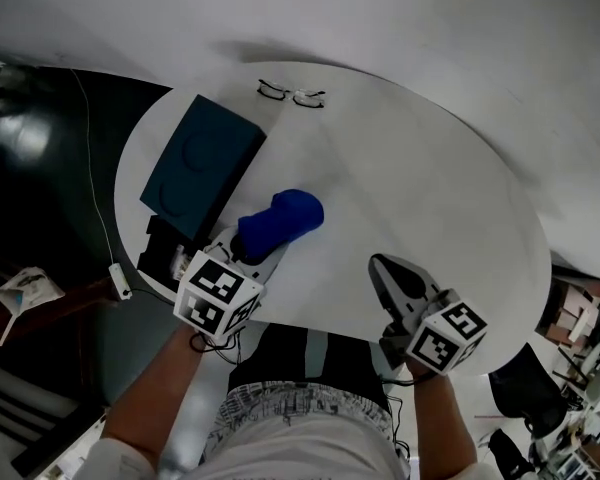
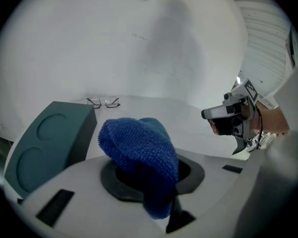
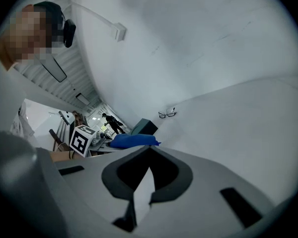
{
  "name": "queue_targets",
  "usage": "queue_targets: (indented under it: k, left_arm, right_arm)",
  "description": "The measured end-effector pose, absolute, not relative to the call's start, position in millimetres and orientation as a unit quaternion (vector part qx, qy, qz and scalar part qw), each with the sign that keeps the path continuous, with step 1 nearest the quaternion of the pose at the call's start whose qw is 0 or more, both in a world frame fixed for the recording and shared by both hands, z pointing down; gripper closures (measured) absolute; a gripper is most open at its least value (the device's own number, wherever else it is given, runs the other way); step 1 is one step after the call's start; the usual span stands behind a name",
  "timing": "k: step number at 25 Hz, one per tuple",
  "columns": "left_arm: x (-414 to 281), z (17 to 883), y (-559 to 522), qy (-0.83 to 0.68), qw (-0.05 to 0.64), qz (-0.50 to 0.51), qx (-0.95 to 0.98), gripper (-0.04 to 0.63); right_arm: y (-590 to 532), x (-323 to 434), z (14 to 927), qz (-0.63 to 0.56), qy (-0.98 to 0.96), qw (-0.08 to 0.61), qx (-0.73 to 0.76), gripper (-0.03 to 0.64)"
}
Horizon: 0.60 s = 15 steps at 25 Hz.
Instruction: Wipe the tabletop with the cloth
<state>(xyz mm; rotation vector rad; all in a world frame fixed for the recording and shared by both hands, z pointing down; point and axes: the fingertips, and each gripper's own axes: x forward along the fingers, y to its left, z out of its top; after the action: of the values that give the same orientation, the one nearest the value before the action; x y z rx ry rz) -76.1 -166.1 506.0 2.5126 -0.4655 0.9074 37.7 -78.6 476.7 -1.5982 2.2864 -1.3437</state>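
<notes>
A bunched blue cloth [image 1: 285,218] sits over the left-centre of the round white tabletop [image 1: 410,178]. My left gripper [image 1: 252,246] is shut on it. In the left gripper view the cloth [image 2: 138,143] bulges up out of the jaws and hangs over them, hiding the left gripper [image 2: 150,168] tips. Whether the cloth touches the table I cannot tell. My right gripper [image 1: 385,271] hovers at the table's near edge, to the right of the cloth and apart from it. In its own view the right gripper [image 3: 148,157] is shut with nothing held.
A teal box [image 1: 200,163] lies on the table's left side, just beyond the left gripper, on top of a black object [image 1: 158,253]. A pair of glasses [image 1: 291,94] rests at the far edge. A cable with a white plug [image 1: 121,281] hangs off the left.
</notes>
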Motion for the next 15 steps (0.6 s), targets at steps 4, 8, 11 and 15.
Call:
queue_targets:
  k: [4,8,11,15]
  left_arm:
    - [-105.0,515.5,-177.8,-0.165,0.204,0.353,0.898,0.483]
    - [-118.4,523.0,-182.7,-0.154,0.202,0.370,0.894,0.483]
    - [-119.8,534.1,-182.3,-0.135,0.200,0.392,0.888,0.483]
    - [-115.9,548.5,-176.9,-0.101,0.180,0.423,0.882,0.483]
  right_arm:
    - [-94.4,13.7,480.6,-0.437,0.743,0.018,-0.507,0.611]
    - [-104.7,-2.5,483.3,-0.439,0.744,0.016,-0.503,0.611]
    - [-109.1,-6.7,487.3,-0.443,0.740,0.016,-0.506,0.611]
    - [-111.5,-5.1,491.2,-0.446,0.730,0.021,-0.517,0.611]
